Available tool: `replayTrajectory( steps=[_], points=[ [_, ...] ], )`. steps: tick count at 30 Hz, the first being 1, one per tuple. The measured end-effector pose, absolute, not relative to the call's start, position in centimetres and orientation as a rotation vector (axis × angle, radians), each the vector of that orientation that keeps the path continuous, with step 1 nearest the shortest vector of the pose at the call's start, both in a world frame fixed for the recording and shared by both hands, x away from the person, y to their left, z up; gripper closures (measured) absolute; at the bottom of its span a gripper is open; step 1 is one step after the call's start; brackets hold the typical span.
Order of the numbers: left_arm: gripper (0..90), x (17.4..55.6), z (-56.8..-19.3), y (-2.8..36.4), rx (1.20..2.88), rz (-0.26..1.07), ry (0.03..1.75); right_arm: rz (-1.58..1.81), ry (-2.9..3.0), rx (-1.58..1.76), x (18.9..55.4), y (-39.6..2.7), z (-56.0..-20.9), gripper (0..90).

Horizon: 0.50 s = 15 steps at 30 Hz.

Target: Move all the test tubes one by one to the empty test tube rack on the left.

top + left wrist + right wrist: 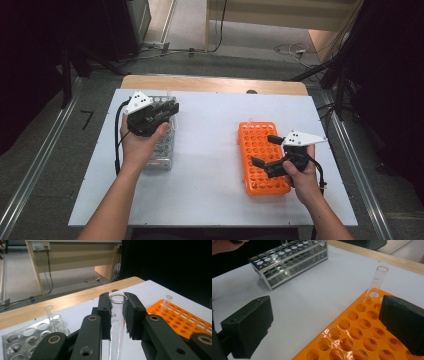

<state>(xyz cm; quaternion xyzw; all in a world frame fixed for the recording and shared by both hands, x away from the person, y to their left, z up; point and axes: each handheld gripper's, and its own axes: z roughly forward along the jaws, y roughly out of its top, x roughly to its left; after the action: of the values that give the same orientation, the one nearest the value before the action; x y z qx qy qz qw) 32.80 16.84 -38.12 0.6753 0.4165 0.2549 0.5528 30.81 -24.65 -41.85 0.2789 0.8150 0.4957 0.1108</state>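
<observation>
Left gripper (117,315) is clamped on a clear glass test tube (117,322), pads pinching it just under the rim, tube upright between the jaws and hanging above the metal rack (22,337) on the white table (210,150); in the high view the left gripper (167,111) sits over that rack's far end. Right gripper (324,327) has its jaws wide with nothing between them, hovering at the orange rack (362,337), where one tube (375,283) already stands in a far corner hole. Likely step: carry the held tube across to the orange rack. To do it well, keep the tube vertical, lift clear of the metal rack's remaining tubes (51,313), line the tip over an empty hole near the standing tube without knocking it, lower straight, release only once seated; right gripper could steady the rack edge
</observation>
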Motion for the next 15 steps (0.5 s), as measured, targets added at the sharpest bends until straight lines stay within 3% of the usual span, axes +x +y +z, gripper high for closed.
replayTrajectory(
  steps=[15],
  points=[
    [76.4,36.4,-39.2,18.1,1.563,0.684,1.077,1.477,2.419,0.816,30.9,-24.6,-42.1,0.0]
  ],
)
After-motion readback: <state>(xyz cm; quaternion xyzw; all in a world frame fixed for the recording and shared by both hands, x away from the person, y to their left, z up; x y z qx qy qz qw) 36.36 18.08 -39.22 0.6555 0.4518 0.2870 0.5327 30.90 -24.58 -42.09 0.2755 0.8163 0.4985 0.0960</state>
